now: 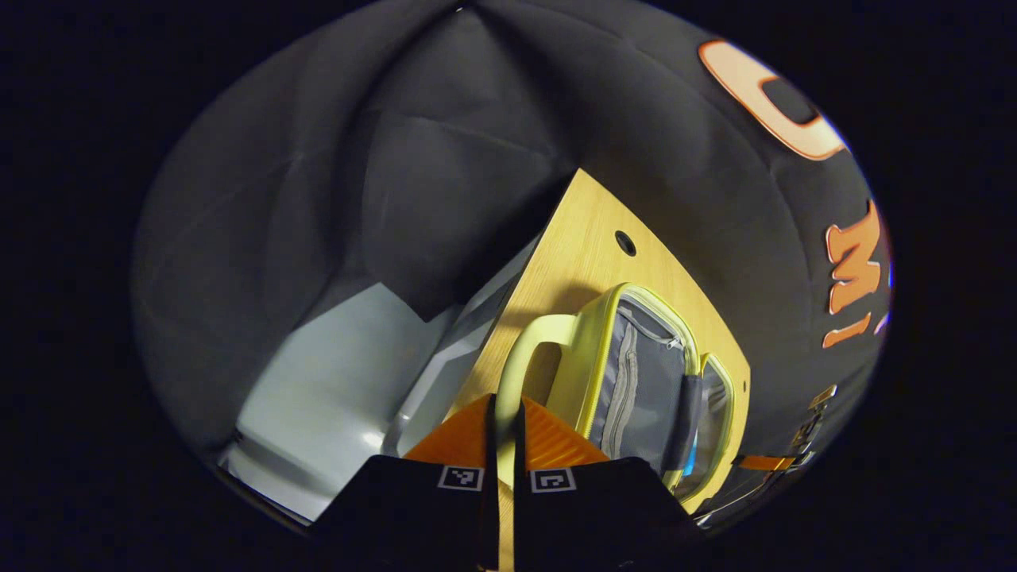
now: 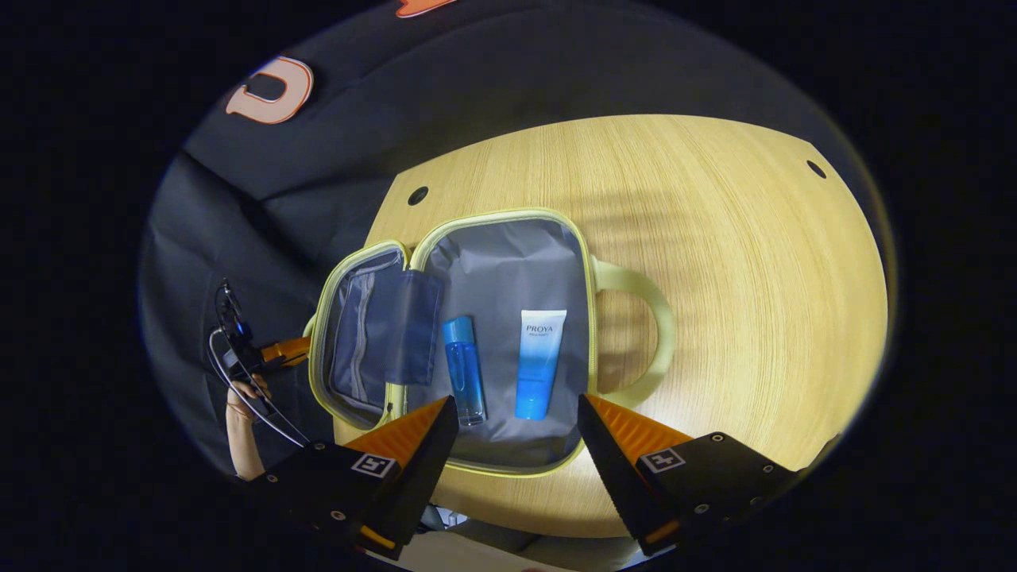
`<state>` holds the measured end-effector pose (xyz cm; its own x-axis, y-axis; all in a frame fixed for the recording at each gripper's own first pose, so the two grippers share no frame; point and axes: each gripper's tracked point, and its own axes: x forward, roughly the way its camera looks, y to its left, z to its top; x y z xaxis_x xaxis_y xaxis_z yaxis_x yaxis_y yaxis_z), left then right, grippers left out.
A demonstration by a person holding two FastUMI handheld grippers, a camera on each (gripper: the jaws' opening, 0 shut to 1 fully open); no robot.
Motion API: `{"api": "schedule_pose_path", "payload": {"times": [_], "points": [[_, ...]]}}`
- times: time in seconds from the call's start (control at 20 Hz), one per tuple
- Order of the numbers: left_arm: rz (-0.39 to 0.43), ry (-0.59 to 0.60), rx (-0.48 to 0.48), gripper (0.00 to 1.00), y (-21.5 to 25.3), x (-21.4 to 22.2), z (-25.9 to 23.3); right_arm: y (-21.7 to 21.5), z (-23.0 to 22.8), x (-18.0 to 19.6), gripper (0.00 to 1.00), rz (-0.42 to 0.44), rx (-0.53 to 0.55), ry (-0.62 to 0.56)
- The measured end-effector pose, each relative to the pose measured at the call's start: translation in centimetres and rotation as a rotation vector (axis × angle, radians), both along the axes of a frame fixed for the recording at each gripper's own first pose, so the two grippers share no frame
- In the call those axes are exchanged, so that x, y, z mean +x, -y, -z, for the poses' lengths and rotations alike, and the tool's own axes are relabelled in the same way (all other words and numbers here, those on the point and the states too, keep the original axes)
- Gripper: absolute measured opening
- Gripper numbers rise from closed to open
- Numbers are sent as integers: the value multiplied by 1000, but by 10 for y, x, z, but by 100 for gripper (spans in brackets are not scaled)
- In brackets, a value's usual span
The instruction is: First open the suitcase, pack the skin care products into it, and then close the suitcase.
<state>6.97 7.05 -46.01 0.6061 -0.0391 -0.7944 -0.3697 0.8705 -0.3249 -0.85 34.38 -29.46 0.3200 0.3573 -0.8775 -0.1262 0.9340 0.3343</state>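
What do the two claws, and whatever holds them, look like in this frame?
Each claw has two ribbed, wedge-shaped fingers on a black body. The right claw carries a square black-and-white marker on each half, plus small screws. The left claw bears the same markers. In the right gripper view, thin looping cables hang by the left claw, held by a hand with a sleeveless forearm.

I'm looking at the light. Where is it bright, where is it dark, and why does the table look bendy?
Right gripper view: table brightly lit, handle casting a shadow, edges curved by the fisheye lens. Left gripper view: dimmer, suitcase shadowed, a glare spot on the pale floor.
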Motion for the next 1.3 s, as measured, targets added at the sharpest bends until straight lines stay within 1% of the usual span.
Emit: {"api": "schedule_pose_path", "payload": {"times": [0.2,0.35,0.45,0.5,0.55,0.6,0.65,0.7,0.85,0.9,0.95,1.0,1.1,1.2,1.3], "points": [[48,21,121,7,20,0,-51,12,-12,7,96,-3,1,48],[77,96,200,7,45,1,-110,35,-21,13,96,-32,-24,109],[112,114,284,7,73,-1,-137,54,-32,18,96,-58,-21,152],[128,120,356,7,91,2,-152,67,-38,20,96,-69,-14,175],[128,118,402,7,105,3,-162,78,-43,21,96,-78,-9,190],[129,123,445,5,126,4,-177,91,-49,23,96,-91,-2,213],[143,140,487,7,157,5,-192,106,-54,27,96,-107,-5,241],[160,149,531,6,183,5,-205,127,-59,31,96,-118,-19,270],[182,153,602,6,242,6,-217,163,-68,34,96,-120,-9,292],[197,151,634,6,266,7,-217,183,-69,34,96,-114,-6,300],[224,147,671,6,288,6,-216,208,-71,36,96,-108,-20,315],[270,151,708,6,317,10,-213,228,-74,37,96,-102,-31,326],[327,147,730,6,361,18,-204,254,-73,36,96,-83,-18,329],[353,147,722,6,396,26,-194,280,-73,36,96,-57,-17,335],[388,135,711,6,436,40,-166,314,-71,38,96,-19,-42,355]]}}
